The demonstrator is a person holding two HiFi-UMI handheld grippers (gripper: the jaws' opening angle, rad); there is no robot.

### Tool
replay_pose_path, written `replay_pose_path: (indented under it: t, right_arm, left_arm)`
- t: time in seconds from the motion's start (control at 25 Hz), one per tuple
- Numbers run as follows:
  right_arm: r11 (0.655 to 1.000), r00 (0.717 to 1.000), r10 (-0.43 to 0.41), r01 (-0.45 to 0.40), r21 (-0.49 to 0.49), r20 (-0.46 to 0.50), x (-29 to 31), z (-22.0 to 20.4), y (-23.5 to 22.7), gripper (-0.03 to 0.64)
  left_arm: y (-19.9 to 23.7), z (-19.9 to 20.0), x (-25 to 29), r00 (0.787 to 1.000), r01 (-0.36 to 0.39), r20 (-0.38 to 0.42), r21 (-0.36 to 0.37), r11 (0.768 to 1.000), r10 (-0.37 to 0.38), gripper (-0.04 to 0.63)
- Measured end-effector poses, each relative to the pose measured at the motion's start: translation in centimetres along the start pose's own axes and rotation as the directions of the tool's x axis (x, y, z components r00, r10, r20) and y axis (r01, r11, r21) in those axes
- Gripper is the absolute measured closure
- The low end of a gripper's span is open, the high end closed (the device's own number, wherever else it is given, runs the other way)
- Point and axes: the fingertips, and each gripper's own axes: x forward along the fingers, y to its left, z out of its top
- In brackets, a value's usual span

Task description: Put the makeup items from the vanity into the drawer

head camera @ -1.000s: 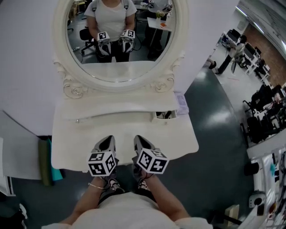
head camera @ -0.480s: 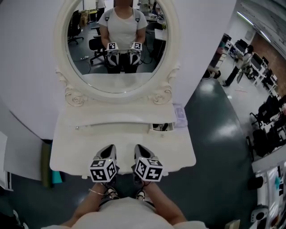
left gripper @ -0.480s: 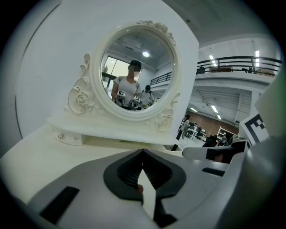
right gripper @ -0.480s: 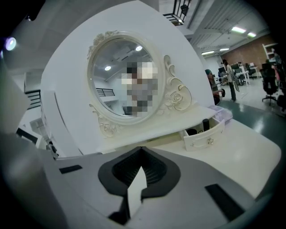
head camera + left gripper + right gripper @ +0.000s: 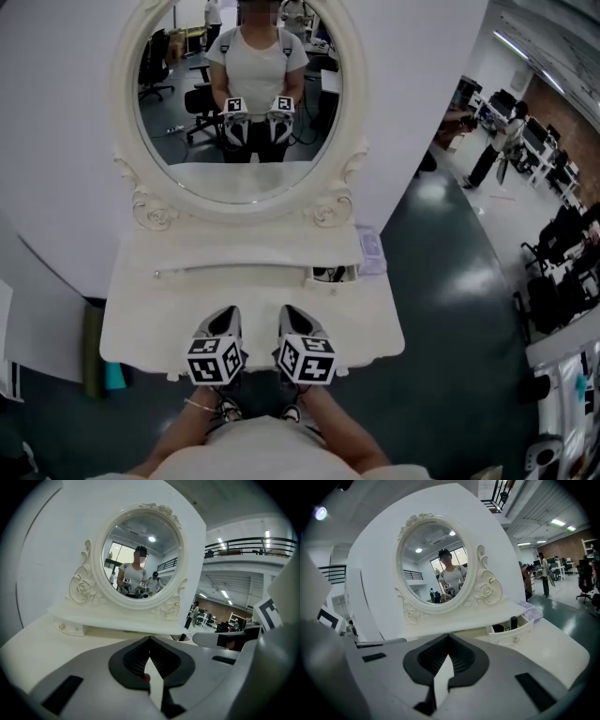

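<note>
1. A white table stands against a white wall. An oval mirror in a carved frame rises from its raised back shelf.
2. A small drawer under the right part of that shelf stands pulled out. Dark makeup items lie inside it, and in the right gripper view one of them stands upright like a tube.
3. The left hand-held gripper hangs over the front edge of the table, a little left of centre, and points toward the mirror. Its jaws are pressed together with nothing between them.
4. The right hand-held gripper hangs just beside it, not touching it, and points the same way. Its jaws are also pressed together and empty. The open drawer lies ahead of it and to its right, well apart from its tips.
5. A pale lilac packet lies at the right end of the shelf, just beside the drawer.
6. The mirror reflects a person in a white top who holds both grippers in front of the body.
</note>
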Motion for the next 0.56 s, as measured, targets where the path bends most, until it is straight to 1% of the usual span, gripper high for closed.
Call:
replay_pose_path:
  t: [0.56]
  right_arm:
    - [0.991, 0.997, -0.073, 0.075, -0.115, 0.026, -1.3, 0.1, 0.1, 0.6]
  left_arm:
    - [0.1, -0.6, -1.2, 1.0, 0.0, -0.009, 0.022, 1.0, 0.0, 0.592]
